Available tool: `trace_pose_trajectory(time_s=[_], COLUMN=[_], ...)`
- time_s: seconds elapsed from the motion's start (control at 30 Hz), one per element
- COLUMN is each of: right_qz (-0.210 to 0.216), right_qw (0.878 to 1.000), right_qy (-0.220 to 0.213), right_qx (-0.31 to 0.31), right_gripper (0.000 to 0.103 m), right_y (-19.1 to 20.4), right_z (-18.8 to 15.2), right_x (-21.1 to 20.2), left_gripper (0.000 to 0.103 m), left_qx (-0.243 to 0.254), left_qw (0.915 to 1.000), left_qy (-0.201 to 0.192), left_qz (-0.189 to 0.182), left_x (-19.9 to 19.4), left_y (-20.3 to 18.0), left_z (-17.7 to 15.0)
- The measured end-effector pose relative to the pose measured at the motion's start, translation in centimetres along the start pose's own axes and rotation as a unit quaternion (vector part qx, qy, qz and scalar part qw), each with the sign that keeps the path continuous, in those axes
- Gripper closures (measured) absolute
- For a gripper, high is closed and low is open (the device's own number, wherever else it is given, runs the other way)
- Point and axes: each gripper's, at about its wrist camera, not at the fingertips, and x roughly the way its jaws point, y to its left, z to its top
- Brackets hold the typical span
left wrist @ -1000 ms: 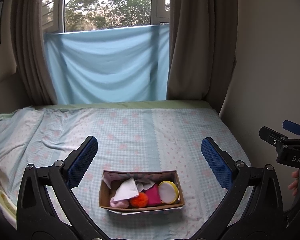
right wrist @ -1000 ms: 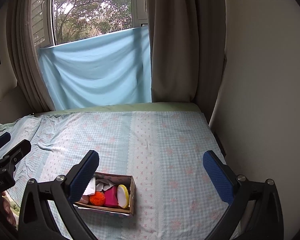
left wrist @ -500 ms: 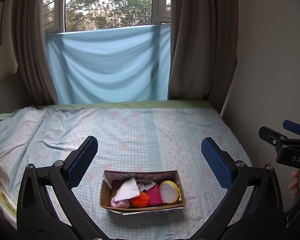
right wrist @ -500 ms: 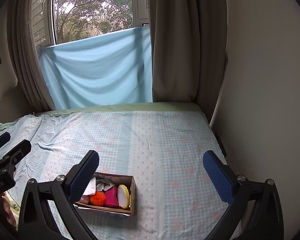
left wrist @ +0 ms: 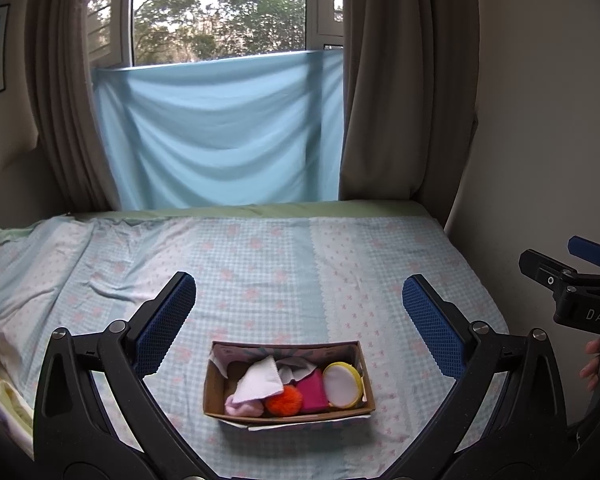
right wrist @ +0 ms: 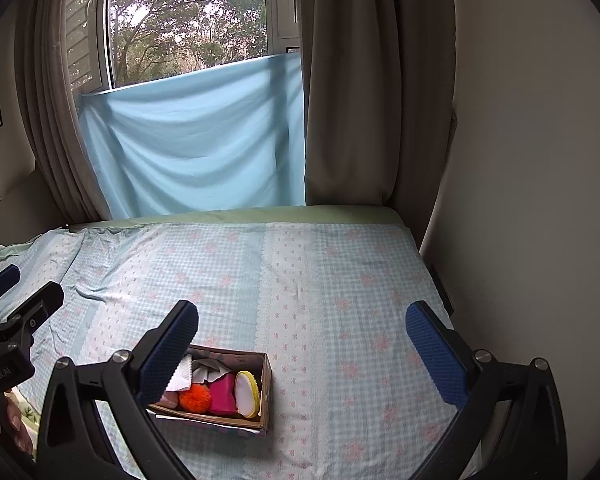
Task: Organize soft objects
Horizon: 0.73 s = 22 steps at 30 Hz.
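A small cardboard box (left wrist: pixel 356 354) stands on the bed near its front edge. It holds a white cloth (left wrist: pixel 260 380), an orange pom-pom (left wrist: pixel 285 400), a pink block (left wrist: pixel 312 390), a yellow-rimmed white round pad (left wrist: pixel 342 384) and a pale pink soft item (left wrist: pixel 240 406). The box also shows in the right wrist view (right wrist: pixel 266 384). My left gripper (left wrist: pixel 298 324) is open and empty, held above and just behind the box. My right gripper (right wrist: pixel 302 344) is open and empty, above the bed to the right of the box.
The bed (left wrist: pixel 260 264) has a blue checked sheet with pink flowers. A wall (left wrist: pixel 540 140) runs along its right side. Curtains (left wrist: pixel 404 100) and a hung blue cloth (left wrist: pixel 220 136) cover the window behind. A rumpled fold (right wrist: pixel 88 292) lies at the left.
Both views have shifted only slightly; the box and its contents have stayed in place and both grippers remain open.
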Motion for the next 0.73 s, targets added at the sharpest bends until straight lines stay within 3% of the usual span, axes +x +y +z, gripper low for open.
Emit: trace_pose_trajectory(time_s=[0.73], right_qz=[0.001], right_qw=[1.0], right_qy=[0.0], right_qx=[-0.001], right_gripper=[0.0], right_y=[-0.1], right_z=[0.0], right_x=[0.1], left_gripper=[0.0], left_qx=[-0.003], left_qw=[0.9993], left_qy=[-0.037], left_qz=[0.005], left_x=[-1.1], left_y=[0.3], left_z=[0.0])
